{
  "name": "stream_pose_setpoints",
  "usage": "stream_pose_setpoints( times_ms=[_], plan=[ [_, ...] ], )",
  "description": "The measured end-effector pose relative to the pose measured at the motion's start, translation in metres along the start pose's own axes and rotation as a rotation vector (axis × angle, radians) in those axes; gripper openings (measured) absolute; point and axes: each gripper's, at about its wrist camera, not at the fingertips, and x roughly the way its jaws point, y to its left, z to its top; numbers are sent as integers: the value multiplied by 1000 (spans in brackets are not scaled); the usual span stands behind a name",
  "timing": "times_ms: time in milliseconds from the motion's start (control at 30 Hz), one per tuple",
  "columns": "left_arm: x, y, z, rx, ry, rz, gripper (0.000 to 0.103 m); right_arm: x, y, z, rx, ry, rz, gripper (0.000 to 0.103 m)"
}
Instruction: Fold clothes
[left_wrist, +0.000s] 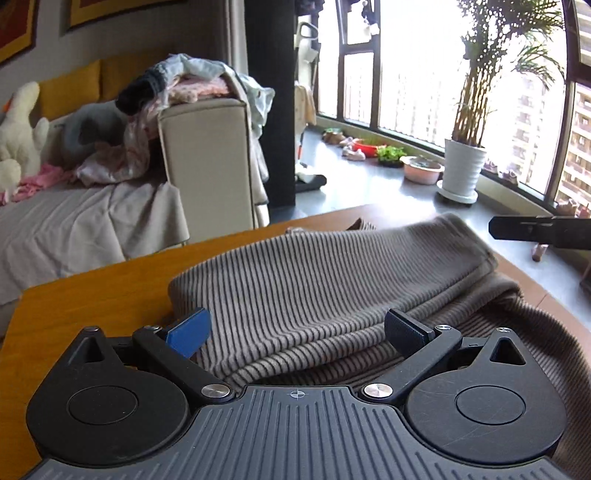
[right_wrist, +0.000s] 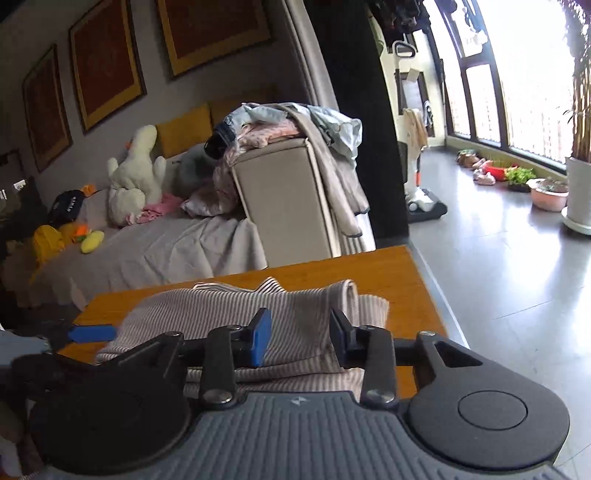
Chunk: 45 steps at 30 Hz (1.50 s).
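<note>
The ribbed sweater (left_wrist: 332, 288) lies folded over on the wooden table (left_wrist: 92, 295), a brownish-grey knit with one layer doubled back on another, filling the middle of the left wrist view from about 9 o'clock round to 3 o'clock.

The left gripper (left_wrist: 299, 332) hangs just above the near edge of the cloth with its fingers spread wide. The blue pad (left_wrist: 190, 328) sits at the sweater's left border and the dark pad (left_wrist: 404, 332) over the fold line; neither clearly pinches the fabric, though the blue one may be brushing it, which is hard to judge from this angle.

The right gripper (right_wrist: 301, 341) is also parted, about half as wide, its fingers over the sweater (right_wrist: 236, 314) near the right end. No cloth is caught between them. At 9 o'clock in that view, the left gripper's blue fingertip (right_wrist: 92, 333) shows at the garment's left edge.

Beyond the table, at 11 o'clock, a sofa (right_wrist: 288, 199) carries a heap of clothes (right_wrist: 280, 125) on its armrest. At 2 o'clock on the floor by the window stand a white plant pot (left_wrist: 463, 170) holding a tall palm, a pink basin (left_wrist: 423, 170) with something greenish in it that is too small to make out, and a red bowl (left_wrist: 364, 146).
</note>
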Motion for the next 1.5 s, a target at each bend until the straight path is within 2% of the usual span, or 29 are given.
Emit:
stream_pose_setpoints(
  times_ms=[133, 333, 467, 600, 700, 800, 967, 1067, 1100, 1167, 1233, 1367, 1500],
  plan=[
    [4, 4, -6, -12, -9, -2, 103, 43, 12, -16, -40, 105, -28, 35],
    [6, 9, -6, -56, -2, 45, 103, 77, 18, -6, -143, 121, -15, 35],
    [1, 18, -9, -116, -16, 24, 103, 77, 22, -2, -207, 177, -16, 35],
    [-1, 33, -10, -180, -20, -29, 103, 64, 25, 12, -216, 265, -36, 35],
    [0, 35, -10, -189, -24, -35, 103, 60, 41, 34, -264, 215, -52, 35],
    [-1, 37, -11, -201, -26, -43, 103, 89, 51, 59, -235, 184, -20, 39],
    [0, 39, -10, -206, -27, -46, 103, 163, 52, 57, -191, 265, -29, 39],
    [-3, 41, -11, -228, -39, -64, 103, 182, 53, 44, -219, 285, -32, 22],
    [-5, 47, -11, -262, -50, -92, 103, 181, 56, 42, -236, 283, -29, 7],
    [-12, 61, -7, -324, -44, -149, 103, 168, 60, 44, -213, 263, -20, 6],
    [-27, 73, -1, -354, -65, -171, 103, 136, 63, 52, -203, 205, 27, 6],
    [-68, 85, 16, -329, -147, -109, 103, 49, 65, 58, -174, 126, 165, 6],
    [-96, 82, 32, -298, -192, -60, 103, -17, 72, 32, -207, 130, 236, 6]
  ],
)
